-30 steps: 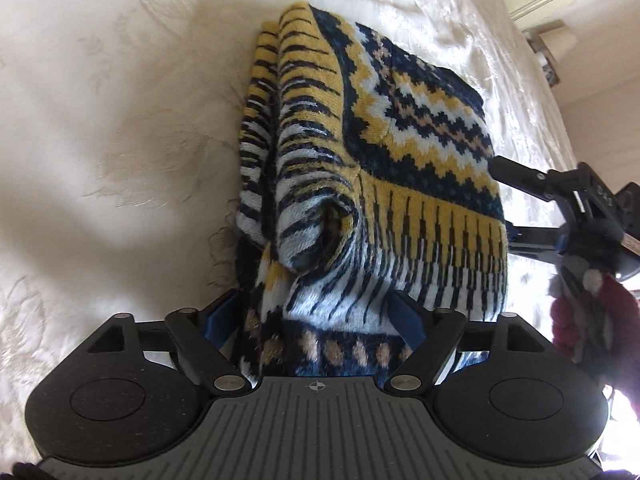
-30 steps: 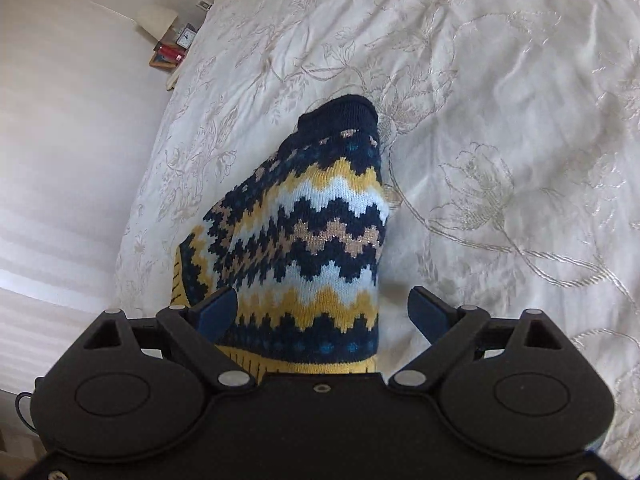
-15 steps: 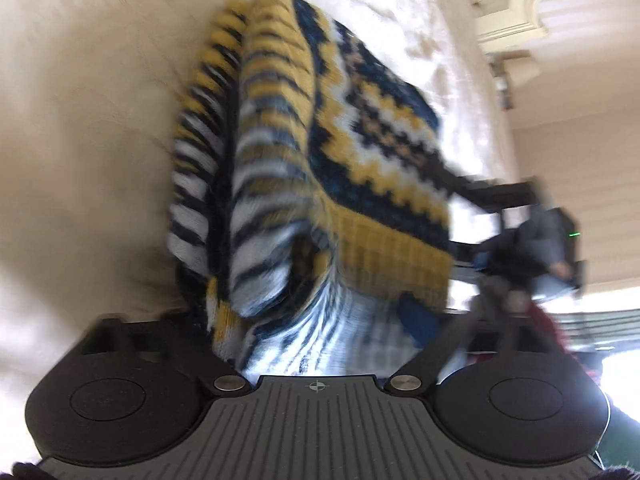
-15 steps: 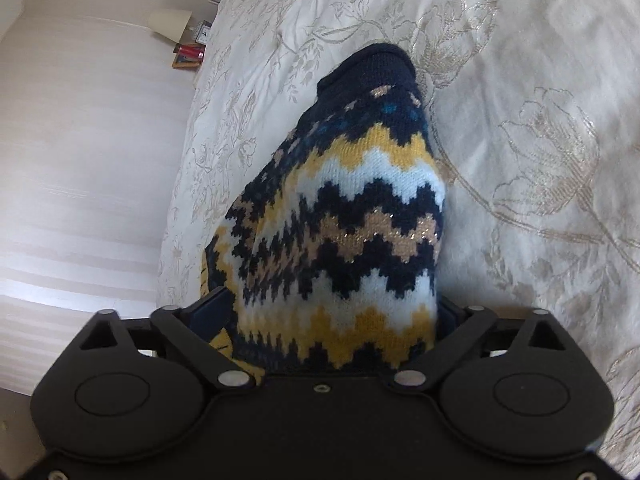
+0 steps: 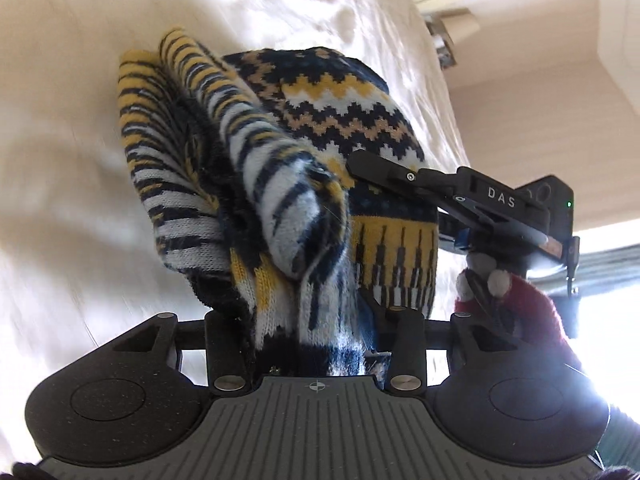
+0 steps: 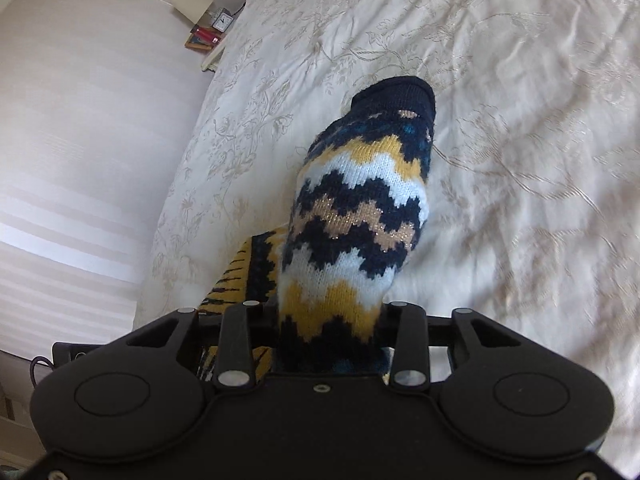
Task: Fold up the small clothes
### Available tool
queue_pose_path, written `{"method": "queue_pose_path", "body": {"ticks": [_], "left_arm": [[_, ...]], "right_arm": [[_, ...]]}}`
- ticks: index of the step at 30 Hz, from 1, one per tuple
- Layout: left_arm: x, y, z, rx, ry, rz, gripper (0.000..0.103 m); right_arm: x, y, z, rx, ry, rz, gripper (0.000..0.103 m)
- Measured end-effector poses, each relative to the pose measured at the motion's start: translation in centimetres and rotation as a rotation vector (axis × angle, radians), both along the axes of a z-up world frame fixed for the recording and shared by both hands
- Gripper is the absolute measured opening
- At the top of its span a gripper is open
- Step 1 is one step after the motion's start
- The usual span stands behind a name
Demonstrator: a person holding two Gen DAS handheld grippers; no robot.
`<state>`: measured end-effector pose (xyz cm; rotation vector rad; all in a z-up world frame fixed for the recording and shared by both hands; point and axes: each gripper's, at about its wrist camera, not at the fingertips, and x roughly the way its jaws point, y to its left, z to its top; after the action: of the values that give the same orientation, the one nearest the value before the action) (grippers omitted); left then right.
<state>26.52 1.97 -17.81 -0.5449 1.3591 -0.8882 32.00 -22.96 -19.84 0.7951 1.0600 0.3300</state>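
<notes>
A small knit sweater [image 5: 280, 168] in navy, yellow, white and tan zigzags and stripes hangs bunched above the cream bedspread [image 5: 60, 120]. My left gripper [image 5: 312, 344] is shut on its striped lower edge. My right gripper [image 6: 328, 340] is shut on another part of the same sweater [image 6: 360, 208], whose navy cuff points away. In the left wrist view the right gripper [image 5: 460, 200] shows at the right, clamped on the sweater, held by a hand in a red glove [image 5: 516, 304].
The embroidered bedspread [image 6: 500, 120] fills the area below both grippers. A bedside table with a clock, books and a lamp [image 6: 212, 24] stands past the bed's far left corner. A pale wall [image 6: 80, 140] runs along the left.
Both grippers closed on the sweater and lifted it off the bed. The garment, which lay flat a second ago, now hangs bunched between them.
</notes>
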Motion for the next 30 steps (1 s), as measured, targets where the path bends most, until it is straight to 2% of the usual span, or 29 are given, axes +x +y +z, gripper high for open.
{"method": "queue_pose_path", "body": {"ticks": [3, 5, 7, 9, 10, 12, 14, 15, 18, 22, 24, 27, 30], "left_arm": [[-4.1, -1.3, 0.3, 0.007, -0.015, -0.003, 0.041], [-6.5, -2.0, -0.1, 0.038, -0.012, 0.020, 0.042], [-8.4, -2.4, -0.9, 0.114, -0.010, 0.056, 0.044], [-10.0, -2.1, -2.0, 0.256, 0.003, 0.118, 0.044], [-10.7, -1.6, -2.4, 0.285, 0.018, 0.159, 0.045], [-11.8, -0.4, -2.6, 0.290, 0.047, 0.260, 0.045], [-12.6, 0.1, -2.0, 0.314, 0.034, 0.312, 0.048], [-13.0, 0.3, -1.5, 0.335, 0.007, 0.318, 0.048], [-13.9, 0.5, 0.6, 0.396, -0.122, 0.315, 0.048], [-15.2, -0.9, 4.4, 0.383, -0.301, 0.256, 0.049], [-15.1, -3.0, 5.7, 0.362, -0.377, 0.220, 0.049], [-14.0, -6.2, 6.0, 0.348, -0.439, 0.177, 0.051], [-11.9, -8.2, 4.7, 0.372, -0.455, 0.179, 0.051]], "right_arm": [[-1.5, -0.7, 0.7, -0.012, 0.015, 0.008, 0.048], [-2.5, -1.3, 0.7, -0.046, 0.022, 0.013, 0.052], [-3.2, -1.8, 0.2, -0.121, 0.051, 0.013, 0.064], [-3.9, -2.2, -0.2, -0.219, 0.081, 0.012, 0.074], [-4.2, -2.3, -0.1, -0.247, 0.087, 0.013, 0.075], [-4.8, -3.1, 0.4, -0.250, 0.075, 0.004, 0.077], [-5.3, -3.9, 0.9, -0.251, 0.056, -0.007, 0.086], [-5.7, -4.4, 1.3, -0.261, 0.043, -0.010, 0.091], [-6.1, -5.2, 1.7, -0.277, 0.022, -0.024, 0.091], [-6.6, -6.0, 2.1, -0.295, 0.003, -0.033, 0.092], [-6.8, -6.2, 2.2, -0.295, -0.003, -0.035, 0.092], [-7.0, -6.3, 2.3, -0.306, -0.007, -0.035, 0.092], [-6.9, -6.2, 2.3, -0.318, -0.014, -0.034, 0.100]]}}
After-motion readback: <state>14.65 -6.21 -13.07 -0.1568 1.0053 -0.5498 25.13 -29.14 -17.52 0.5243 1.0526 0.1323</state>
